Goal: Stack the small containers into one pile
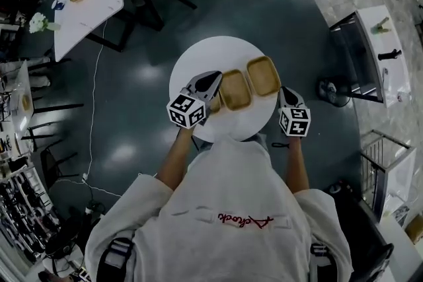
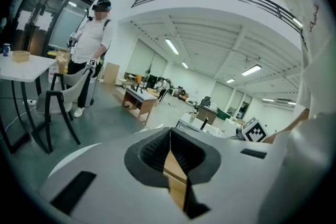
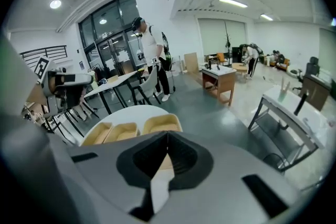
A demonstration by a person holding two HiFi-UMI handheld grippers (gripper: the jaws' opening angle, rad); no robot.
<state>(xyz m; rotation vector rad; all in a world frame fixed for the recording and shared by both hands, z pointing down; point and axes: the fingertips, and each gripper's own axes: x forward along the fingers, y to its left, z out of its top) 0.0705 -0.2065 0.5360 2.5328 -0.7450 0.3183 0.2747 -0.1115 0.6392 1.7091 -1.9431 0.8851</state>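
Three tan trays sit side by side in a row on the round white desk (image 1: 198, 63), none stacked: the left container (image 3: 97, 134), the middle container (image 1: 234, 89) and the right container (image 1: 263, 74). The left tongs (image 1: 213, 80) hang over the left container and partly hide it; their tips are together, with nothing clamped. The right tongs (image 1: 285, 93) are just right of the right container, by the desk's edge, likewise closed and empty.
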